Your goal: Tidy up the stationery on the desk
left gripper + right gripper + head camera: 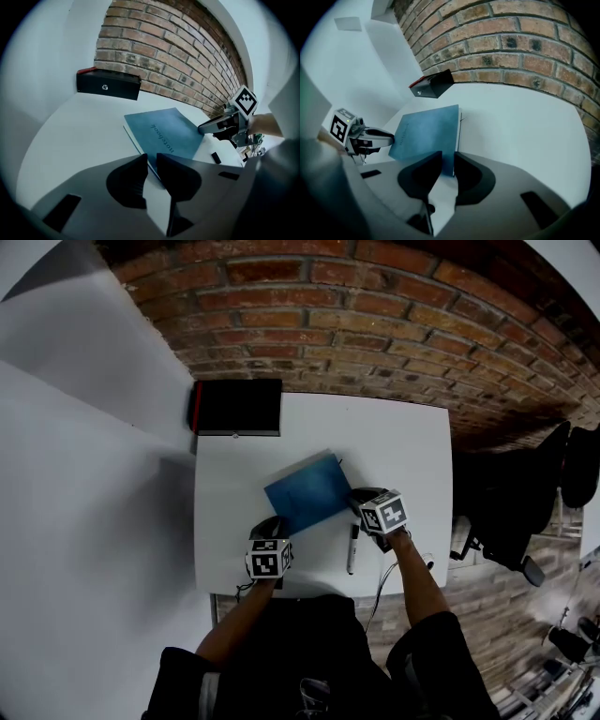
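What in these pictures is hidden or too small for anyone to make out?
Head view: near corners of the blue notebook, covered by the left gripper and right gripper.
Left gripper view: the emblem on the black box with a red edge, too small to read.
Head view: any print on the black marker pen, too small.

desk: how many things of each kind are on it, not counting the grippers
blue notebook: 1
black marker: 1
black box: 1
total: 3
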### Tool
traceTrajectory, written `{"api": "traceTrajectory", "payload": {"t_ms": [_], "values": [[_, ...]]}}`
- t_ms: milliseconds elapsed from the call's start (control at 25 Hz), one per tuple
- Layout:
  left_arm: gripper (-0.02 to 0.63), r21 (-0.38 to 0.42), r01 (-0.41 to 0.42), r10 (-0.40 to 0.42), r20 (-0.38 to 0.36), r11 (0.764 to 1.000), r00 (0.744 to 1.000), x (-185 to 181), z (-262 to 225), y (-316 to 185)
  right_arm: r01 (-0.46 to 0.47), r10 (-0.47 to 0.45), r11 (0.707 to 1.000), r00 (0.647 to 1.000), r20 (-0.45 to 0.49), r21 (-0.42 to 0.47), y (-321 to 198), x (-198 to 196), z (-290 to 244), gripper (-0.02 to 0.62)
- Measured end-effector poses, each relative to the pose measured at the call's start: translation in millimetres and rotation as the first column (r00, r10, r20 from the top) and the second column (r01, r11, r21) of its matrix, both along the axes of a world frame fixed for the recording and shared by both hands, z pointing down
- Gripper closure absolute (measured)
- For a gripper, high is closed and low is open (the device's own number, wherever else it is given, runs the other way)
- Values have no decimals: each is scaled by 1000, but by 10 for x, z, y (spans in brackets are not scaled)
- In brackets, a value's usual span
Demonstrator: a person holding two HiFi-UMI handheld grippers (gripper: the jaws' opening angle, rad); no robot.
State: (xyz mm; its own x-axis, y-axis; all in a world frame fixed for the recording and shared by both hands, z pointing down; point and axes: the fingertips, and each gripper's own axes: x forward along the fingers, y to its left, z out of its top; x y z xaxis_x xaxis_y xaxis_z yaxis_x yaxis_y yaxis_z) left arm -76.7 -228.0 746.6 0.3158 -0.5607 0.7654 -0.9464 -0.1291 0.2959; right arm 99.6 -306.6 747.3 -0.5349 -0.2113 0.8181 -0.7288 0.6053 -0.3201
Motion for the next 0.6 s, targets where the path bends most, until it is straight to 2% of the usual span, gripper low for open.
{"api": "traceTrajectory", "payload": {"t_ms": [320, 600], "values": [[575, 6, -8, 8, -31, 1000, 999, -222, -25, -14, -28, 29, 999, 999, 34, -32, 203, -53, -86, 536], [578, 26, -33, 32, 21, 999, 999, -523, -86, -40, -2, 5, 997, 999, 50, -76, 495, -278, -176, 554]]}}
